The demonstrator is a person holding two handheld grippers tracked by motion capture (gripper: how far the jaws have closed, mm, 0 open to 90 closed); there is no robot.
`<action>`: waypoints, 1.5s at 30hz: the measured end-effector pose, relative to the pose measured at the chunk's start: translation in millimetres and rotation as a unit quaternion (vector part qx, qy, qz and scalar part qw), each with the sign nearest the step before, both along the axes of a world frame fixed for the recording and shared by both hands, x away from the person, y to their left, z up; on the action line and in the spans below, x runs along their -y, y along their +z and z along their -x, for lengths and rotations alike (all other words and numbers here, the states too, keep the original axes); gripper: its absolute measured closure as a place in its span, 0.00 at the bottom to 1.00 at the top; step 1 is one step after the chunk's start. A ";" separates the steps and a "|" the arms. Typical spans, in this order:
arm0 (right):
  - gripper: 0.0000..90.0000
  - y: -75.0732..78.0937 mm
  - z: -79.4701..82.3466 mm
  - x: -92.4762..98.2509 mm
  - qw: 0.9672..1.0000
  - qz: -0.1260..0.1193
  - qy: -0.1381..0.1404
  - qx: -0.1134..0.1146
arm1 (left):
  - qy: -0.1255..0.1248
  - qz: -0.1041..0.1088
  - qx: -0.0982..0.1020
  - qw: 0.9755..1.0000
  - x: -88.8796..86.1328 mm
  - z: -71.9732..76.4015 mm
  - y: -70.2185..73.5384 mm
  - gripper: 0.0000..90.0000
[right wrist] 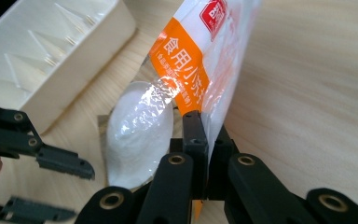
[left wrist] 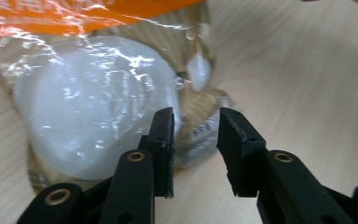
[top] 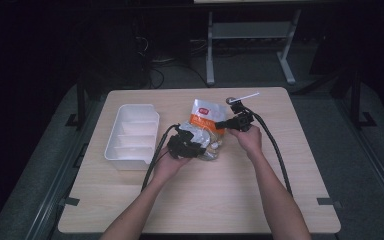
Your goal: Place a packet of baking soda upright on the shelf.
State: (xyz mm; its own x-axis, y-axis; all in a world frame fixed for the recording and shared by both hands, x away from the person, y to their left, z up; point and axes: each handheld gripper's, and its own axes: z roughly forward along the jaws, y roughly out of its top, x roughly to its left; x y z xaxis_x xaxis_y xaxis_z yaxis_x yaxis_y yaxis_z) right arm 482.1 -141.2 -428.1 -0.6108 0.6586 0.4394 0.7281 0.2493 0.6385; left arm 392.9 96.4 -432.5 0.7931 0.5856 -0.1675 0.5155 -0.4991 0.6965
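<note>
Right tongs (right wrist: 204, 140) are clamping the bag (right wrist: 200, 60) by its orange edge, so we're holding it tilted over the bench (top: 240, 200); left tongs (left wrist: 196, 140) are hanging released beside its lower end.

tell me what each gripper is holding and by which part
Right gripper pinches the clear plastic bag with orange label by its edge; left gripper is open, holding nothing.

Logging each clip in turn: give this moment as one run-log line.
left hand-held gripper: open, at bag's lower corner | right hand-held gripper: shut on bag | tray: left of bag
</note>
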 end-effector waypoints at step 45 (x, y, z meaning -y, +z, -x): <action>1.00 99.6 66.6 -13.9 0.983 0.063 0.087 0.151 | -0.074 0.045 0.062 0.994 -45.4 119.7 5.4 0.45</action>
